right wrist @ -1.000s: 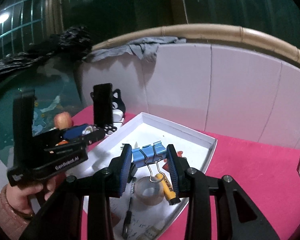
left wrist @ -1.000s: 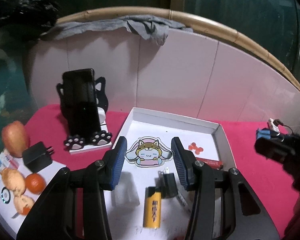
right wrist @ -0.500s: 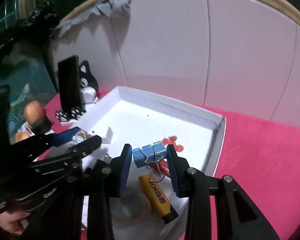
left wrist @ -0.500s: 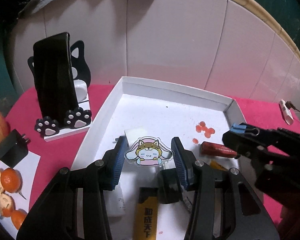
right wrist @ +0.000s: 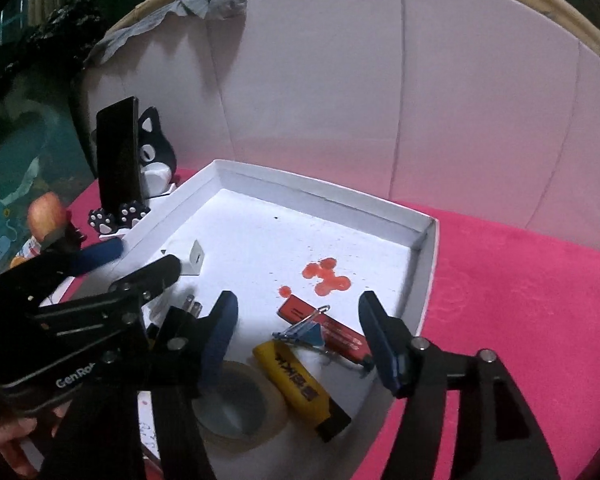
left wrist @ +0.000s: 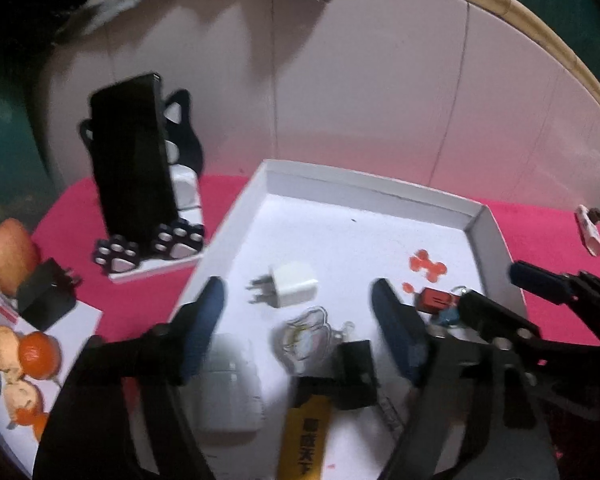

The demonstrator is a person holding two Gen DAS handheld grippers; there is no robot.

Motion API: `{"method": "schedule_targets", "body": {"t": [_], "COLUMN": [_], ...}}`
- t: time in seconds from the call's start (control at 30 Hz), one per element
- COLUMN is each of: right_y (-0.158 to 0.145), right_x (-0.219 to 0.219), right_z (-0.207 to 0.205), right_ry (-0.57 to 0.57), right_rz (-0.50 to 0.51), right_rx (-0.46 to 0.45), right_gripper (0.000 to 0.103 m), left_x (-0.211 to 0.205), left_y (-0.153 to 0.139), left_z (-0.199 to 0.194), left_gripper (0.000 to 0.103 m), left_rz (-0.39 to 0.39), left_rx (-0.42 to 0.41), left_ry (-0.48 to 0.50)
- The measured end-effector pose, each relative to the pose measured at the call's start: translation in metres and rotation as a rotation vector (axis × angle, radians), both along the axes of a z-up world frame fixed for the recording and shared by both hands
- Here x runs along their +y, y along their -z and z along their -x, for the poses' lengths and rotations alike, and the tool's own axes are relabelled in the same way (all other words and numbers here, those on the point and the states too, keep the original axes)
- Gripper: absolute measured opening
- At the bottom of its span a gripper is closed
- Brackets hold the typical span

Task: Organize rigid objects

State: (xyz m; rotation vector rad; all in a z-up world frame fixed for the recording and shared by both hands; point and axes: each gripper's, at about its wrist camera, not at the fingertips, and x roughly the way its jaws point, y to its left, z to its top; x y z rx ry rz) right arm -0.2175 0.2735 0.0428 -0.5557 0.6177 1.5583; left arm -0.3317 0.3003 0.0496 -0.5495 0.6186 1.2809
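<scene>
Both tongs just opened wide, empty: left gripper [left wrist: 300,308] over cartoon charm [left wrist: 306,336]; only right-wrist view shows blue binder clip [right wrist: 306,334] under right gripper [right wrist: 298,336]

1. Your cloth [right wrist: 520,280] under everything is a vivid pink-red; the tray [right wrist: 428,256] on it is white, with orange-red blotches [right wrist: 326,276] on its floor.
2. In the tray you have a yellow lighter [right wrist: 300,388] with black characters and a black end; a red lighter [right wrist: 332,330]; a blue binder clip [right wrist: 306,334] with silver wire handles; a white plug adapter [left wrist: 292,284]; a beige, translucent tape roll [right wrist: 236,408].
3. Your gripper pads [right wrist: 380,340] are dark blue on black frames.
4. The phone stand [left wrist: 180,240] is black and white, cat-shaped, with paw-print feet; the phone [left wrist: 132,160] on it is black.
5. At the left edge sit an orange tangerine [left wrist: 40,354] and a reddish-yellow apple [left wrist: 8,256].
</scene>
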Motion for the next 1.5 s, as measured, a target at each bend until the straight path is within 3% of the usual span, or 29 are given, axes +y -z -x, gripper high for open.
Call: {"method": "schedule_targets", "body": {"t": [0.07, 0.1, 0.43, 0.53, 0.6, 0.7, 0.83, 0.9, 0.93, 1.2, 1.5], "right_y": [-0.002, -0.005, -0.029, -0.037, -0.041, -0.046, -0.063, -0.073, -0.080, -0.110, -0.103], "right_x": [-0.005, -0.008, -0.056, -0.077, -0.086, -0.103, -0.140, -0.162, -0.174, -0.251, -0.309], "right_z": [-0.003, -0.005, 0.000, -0.001, -0.004, -0.013, -0.027, -0.035, -0.041, -0.077, -0.124], "right_ry": [0.008, 0.009, 0.033, 0.132, 0.182, 0.202, 0.240, 0.263, 0.277, 0.341, 0.361], "right_rz": [-0.013, -0.027, -0.165, -0.217, -0.226, -0.242, -0.334, -0.393, -0.427, -0.609, -0.618], "right_rx": [0.022, 0.033, 0.007, -0.062, -0.100, -0.091, -0.033, -0.003, 0.016, 0.080, 0.218], "right_gripper": [0.085, 0.085, 0.085, 0.085, 0.085, 0.085, 0.085, 0.091, 0.103, 0.103, 0.103], "left_x": [-0.003, -0.005, -0.043, -0.058, -0.068, -0.092, -0.126, -0.142, -0.149, -0.180, -0.217], "left_y": [-0.004, -0.006, -0.030, -0.039, -0.045, -0.060, -0.080, -0.089, -0.093, -0.097, -0.084], "left_z": [0.005, 0.008, 0.026, 0.028, 0.023, 0.015, 0.012, 0.011, 0.012, -0.005, -0.029], "left_gripper": [0.095, 0.103, 0.103, 0.103, 0.103, 0.103, 0.103, 0.103, 0.103, 0.103, 0.103], "left_rz": [-0.017, -0.026, -0.096, -0.084, -0.094, -0.154, -0.225, -0.248, -0.253, -0.165, -0.122], "left_rx": [-0.001, -0.005, -0.046, -0.059, -0.019, 0.039, -0.018, -0.043, -0.055, -0.027, 0.024], "left_ry": [-0.021, -0.036, -0.084, -0.082, -0.094, -0.096, -0.079, -0.081, -0.085, -0.023, 0.042]}}
